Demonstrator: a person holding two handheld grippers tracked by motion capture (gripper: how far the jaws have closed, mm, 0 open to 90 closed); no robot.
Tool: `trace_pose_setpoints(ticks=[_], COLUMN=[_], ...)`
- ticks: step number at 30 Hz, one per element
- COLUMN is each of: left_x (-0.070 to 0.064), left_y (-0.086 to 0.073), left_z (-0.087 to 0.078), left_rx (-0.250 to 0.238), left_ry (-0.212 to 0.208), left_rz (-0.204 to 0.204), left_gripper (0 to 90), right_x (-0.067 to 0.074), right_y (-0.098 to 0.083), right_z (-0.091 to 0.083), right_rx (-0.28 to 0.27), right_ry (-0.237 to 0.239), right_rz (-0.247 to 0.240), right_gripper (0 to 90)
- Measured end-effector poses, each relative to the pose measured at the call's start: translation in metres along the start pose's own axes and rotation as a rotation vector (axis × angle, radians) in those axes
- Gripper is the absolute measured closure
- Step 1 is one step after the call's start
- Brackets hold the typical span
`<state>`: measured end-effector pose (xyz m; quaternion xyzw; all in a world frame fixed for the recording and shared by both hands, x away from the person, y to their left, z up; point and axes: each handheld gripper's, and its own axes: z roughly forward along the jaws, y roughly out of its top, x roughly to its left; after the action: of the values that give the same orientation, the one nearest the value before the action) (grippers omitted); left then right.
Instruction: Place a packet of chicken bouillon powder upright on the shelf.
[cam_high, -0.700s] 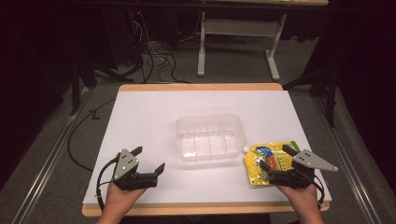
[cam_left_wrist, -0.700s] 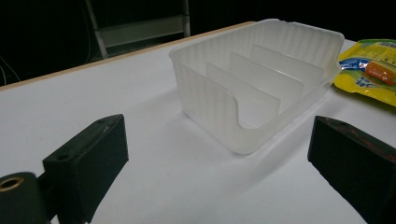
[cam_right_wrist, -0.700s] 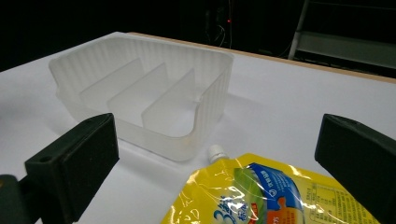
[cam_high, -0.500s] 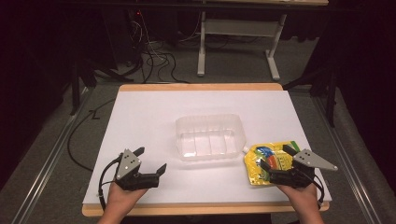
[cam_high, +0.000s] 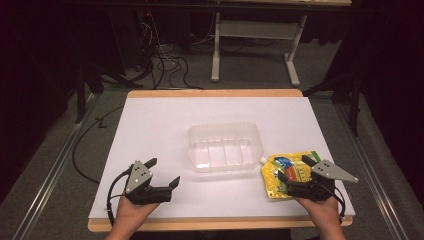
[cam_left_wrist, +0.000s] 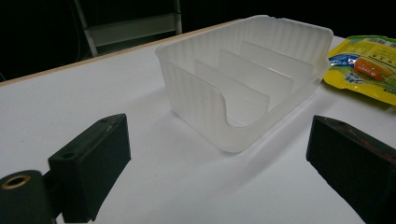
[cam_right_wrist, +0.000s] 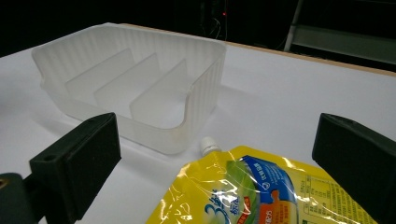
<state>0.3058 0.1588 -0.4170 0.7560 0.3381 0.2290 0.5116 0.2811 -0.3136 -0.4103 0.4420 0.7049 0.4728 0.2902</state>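
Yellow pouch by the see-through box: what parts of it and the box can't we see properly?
- Yellow pouch: in the high view the right gripper covers its near part; in the right gripper view the bottom edge cuts it off.
- Pouch print: too small and glare-streaked to read.
- Clear box: in the left gripper view its near wall blurs the floor of its slots.

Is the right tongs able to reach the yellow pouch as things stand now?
Probably yes. The right tongs hang open just over the pouch, which lies flat on the table beside the tray, with nothing between.
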Motion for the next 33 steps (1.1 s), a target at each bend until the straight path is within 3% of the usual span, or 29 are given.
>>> trace_pose_setpoints(ticks=[5, 7, 11, 18, 26, 30, 33], left_x=[-0.002, -0.007, -0.01, -0.014, -0.011, -0.011, -0.011], left_y=[0.0, 0.001, 0.003, 0.009, 0.007, 0.007, 0.006], left_z=[0.002, 0.005, 0.012, 0.022, 0.025, 0.025, 0.024], left_rx=[-0.014, -0.017, -0.006, 0.007, 0.014, 0.015, 0.015], left_ry=[-0.014, -0.007, -0.038, -0.079, -0.06, -0.062, -0.065], left_rz=[0.008, 0.029, 0.018, -0.007, -0.019, -0.024, -0.027], left_gripper=[10.5, 10.8, 6.8, 3.7, 4.2, 4.3, 4.3], right_x=[0.003, 0.006, 0.009, 0.025, 0.029, 0.033, 0.037], right_y=[-0.002, -0.008, -0.016, -0.036, -0.047, -0.049, -0.053], right_z=[-0.001, 0.0, 0.003, 0.019, 0.031, 0.034, 0.04], right_rx=[0.013, 0.043, 0.087, 0.228, 0.318, 0.339, 0.375], right_ry=[0.006, 0.012, 0.026, 0.028, 0.014, 0.013, -0.005], right_rz=[-0.01, -0.018, -0.026, -0.048, -0.083, -0.1, -0.139], right_gripper=[2.5, 4.1, 4.5, 2.0, 0.0, 0.0, 0.0])
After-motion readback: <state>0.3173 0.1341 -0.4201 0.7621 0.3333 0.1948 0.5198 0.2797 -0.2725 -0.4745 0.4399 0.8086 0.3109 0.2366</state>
